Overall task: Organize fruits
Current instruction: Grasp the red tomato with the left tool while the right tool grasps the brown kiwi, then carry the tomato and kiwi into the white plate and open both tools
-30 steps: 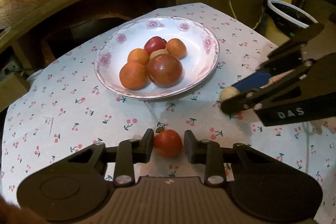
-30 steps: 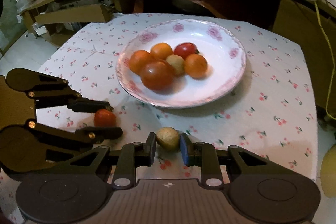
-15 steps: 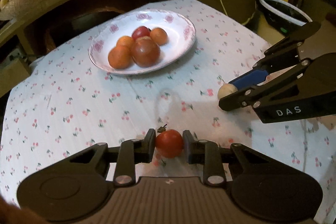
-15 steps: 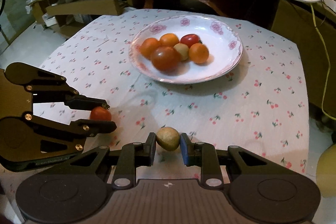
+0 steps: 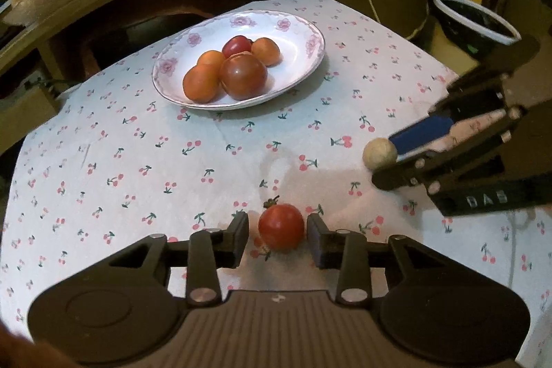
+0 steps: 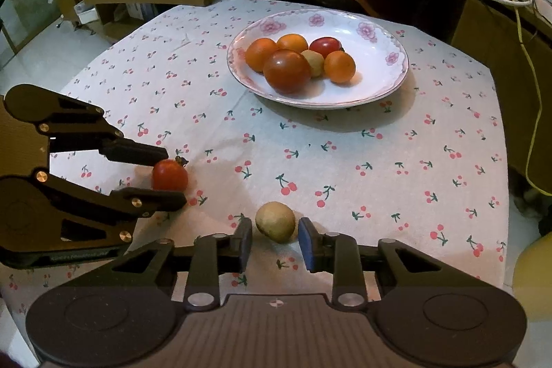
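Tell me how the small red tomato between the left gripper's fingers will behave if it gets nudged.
The red tomato is round with a smooth skin, so it would probably roll across the tablecloth. The left gripper has a gap on each side of it, so nothing pins it. Its skin looks thin; a hard squeeze might split it.

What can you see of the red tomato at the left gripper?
The red tomato is small, round, smooth and glossy, with a dark dried stem stub at its top, pointing away from the camera. It sits on the cherry-print tablecloth, between the fingers of the left gripper, which stand apart with a gap visible on each side in the left wrist view, so it looks unclamped. The right wrist view shows it low between the same fingers. It lies well short of the floral plate.
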A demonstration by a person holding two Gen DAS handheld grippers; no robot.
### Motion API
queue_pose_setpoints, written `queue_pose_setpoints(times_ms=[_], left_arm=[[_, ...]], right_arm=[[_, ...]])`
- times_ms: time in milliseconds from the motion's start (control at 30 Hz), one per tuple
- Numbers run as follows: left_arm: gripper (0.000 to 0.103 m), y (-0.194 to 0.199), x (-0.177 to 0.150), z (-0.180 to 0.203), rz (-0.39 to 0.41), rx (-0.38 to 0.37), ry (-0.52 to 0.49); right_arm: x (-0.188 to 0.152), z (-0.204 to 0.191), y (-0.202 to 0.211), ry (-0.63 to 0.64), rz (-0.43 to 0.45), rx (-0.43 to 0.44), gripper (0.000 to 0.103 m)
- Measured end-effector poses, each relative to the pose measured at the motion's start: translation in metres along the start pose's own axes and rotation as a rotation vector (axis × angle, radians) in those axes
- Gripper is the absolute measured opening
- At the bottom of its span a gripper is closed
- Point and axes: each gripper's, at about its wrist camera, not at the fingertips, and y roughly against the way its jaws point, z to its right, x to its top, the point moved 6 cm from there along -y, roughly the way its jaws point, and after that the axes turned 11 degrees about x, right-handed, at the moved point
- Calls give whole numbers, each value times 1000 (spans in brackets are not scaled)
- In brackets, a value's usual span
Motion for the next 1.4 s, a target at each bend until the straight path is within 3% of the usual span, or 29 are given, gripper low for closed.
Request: queue_pose_setpoints(times_ms=[133,200,400,700,933,1400], left_arm=[[40,0,0,1,-13,8,30],[33,1,2,3,-36,13,13],[33,1,7,1,-55,-1,-7],[33,3,49,-16,22,6,50],[33,-10,84,-28,73,42,67],[33,-29,108,-50,97,76,90]], right_arm=[[-2,-1,1,4,3,-20,29],[-2,-3,1,3,-6,-29,22],[2,-2,5,-32,11,-22,20],[33,7,16,-84,96,0,20],[62,32,12,-113,146,-35,20],[88,46,-3,-106,166,-57,20]])
